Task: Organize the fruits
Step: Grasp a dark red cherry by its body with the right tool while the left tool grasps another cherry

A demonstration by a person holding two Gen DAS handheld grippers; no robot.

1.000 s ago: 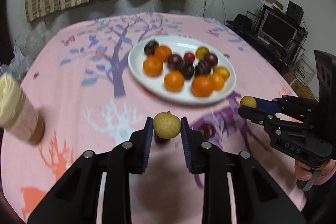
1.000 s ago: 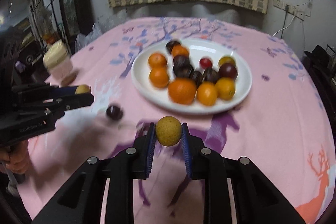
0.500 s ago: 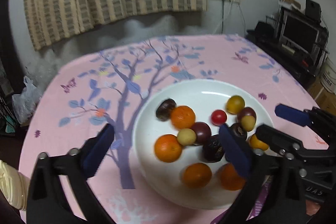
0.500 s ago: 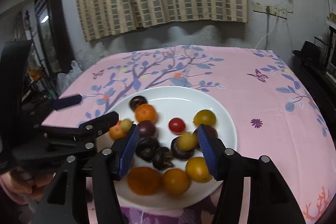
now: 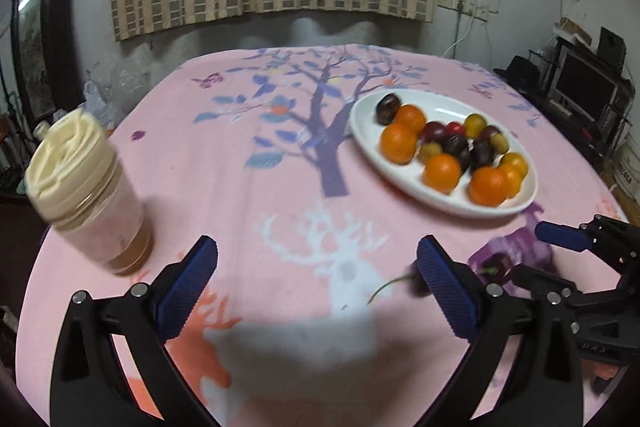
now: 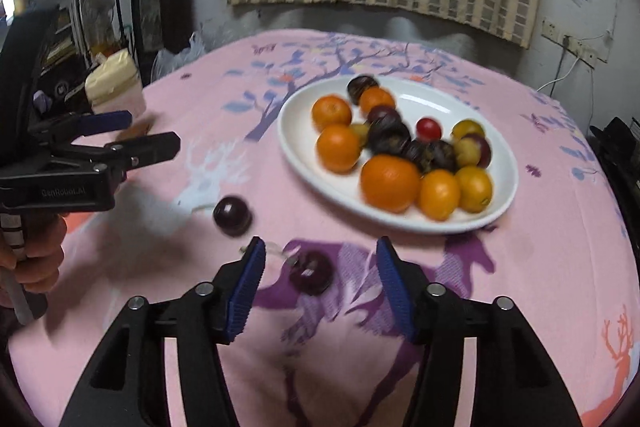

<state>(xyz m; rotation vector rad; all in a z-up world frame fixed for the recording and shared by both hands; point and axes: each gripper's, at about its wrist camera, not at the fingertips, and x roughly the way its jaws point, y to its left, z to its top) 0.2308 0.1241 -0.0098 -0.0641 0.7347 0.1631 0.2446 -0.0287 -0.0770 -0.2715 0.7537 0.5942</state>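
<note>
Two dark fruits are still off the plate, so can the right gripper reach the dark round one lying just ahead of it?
Probably yes: the right gripper is open, and the dark round fruit lies between its fingers unobstructed.

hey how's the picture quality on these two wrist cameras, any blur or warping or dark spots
Left wrist view: motion blur smears the jar and the fruit on the white plate; fisheye bends the walls, corners go black. Right wrist view: the oranges and the dark cherry on the cloth look soft, while the right hand-held gripper stays fairly crisp; room light is dim, with a soft shadow under the gripper.
</note>
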